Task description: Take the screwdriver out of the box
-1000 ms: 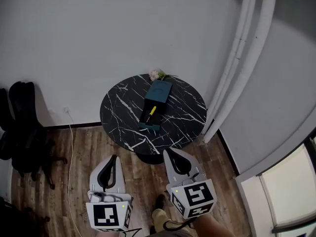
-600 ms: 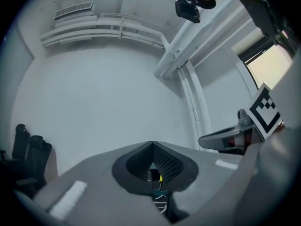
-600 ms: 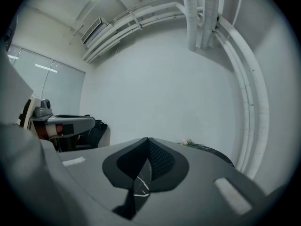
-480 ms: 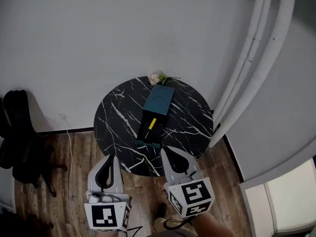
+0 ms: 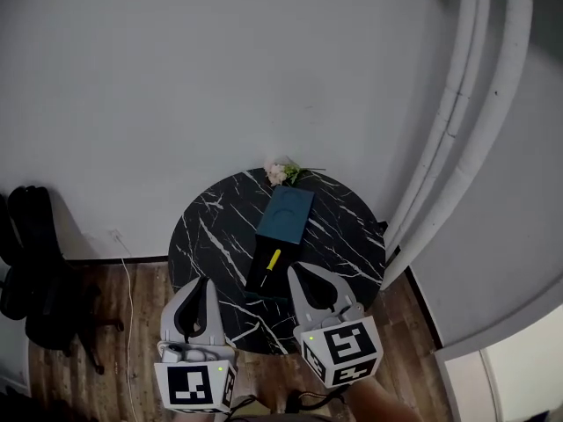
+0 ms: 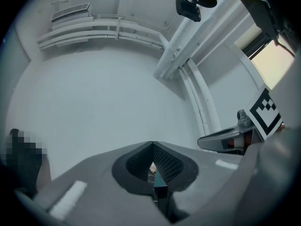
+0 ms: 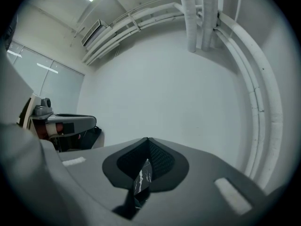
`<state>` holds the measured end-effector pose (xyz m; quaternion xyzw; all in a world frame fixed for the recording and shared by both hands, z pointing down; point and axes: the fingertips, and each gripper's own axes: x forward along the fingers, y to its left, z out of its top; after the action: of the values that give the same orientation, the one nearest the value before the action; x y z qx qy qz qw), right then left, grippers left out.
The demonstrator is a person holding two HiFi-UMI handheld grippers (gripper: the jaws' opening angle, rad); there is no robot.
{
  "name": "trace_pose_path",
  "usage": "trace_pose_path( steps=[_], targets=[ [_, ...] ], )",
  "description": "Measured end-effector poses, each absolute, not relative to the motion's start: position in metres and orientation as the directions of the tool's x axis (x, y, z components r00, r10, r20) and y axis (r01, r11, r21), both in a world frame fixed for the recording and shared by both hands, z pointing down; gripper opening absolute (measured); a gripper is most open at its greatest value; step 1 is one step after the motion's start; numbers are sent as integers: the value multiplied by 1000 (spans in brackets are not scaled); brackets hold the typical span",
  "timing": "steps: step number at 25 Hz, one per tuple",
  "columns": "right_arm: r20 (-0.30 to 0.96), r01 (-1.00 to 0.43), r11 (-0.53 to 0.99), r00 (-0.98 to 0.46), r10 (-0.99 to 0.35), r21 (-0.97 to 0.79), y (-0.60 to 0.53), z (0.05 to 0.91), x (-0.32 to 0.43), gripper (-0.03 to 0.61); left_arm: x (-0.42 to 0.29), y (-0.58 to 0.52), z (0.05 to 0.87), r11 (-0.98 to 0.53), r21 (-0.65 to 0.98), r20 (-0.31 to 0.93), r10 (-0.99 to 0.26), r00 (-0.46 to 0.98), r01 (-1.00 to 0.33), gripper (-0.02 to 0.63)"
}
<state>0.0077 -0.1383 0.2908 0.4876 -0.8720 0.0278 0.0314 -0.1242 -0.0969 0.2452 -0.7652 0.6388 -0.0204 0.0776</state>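
1 round black marble table [image 5: 211, 227] carries 1 open teal box [image 5: 287, 216] with 1 yellow screwdriver [image 5: 274, 258] lying inside, and 1 flower sprig [image 5: 280, 172] at its far rim. There are 2 grippers, the left gripper [image 5: 205, 280] and the right gripper [image 5: 295, 270], each with jaws pressed together and empty. 1 second ago the table lay well ahead; now both tips overlap its near edge.
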Motion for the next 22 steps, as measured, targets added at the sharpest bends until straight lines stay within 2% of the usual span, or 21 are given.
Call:
trace_pose_path(
  steps=[7,22],
  targets=[
    [101,-866,500,-498,-861,-11,-175,297,-3,26,-134,-138,249,-202,-134,-66,-975,212,-970,0],
    [202,-934,354,-355,-913,-42,-266,341,-33,26,-168,-254,273,-348,-102,-21,-936,352,-932,0]
  ],
)
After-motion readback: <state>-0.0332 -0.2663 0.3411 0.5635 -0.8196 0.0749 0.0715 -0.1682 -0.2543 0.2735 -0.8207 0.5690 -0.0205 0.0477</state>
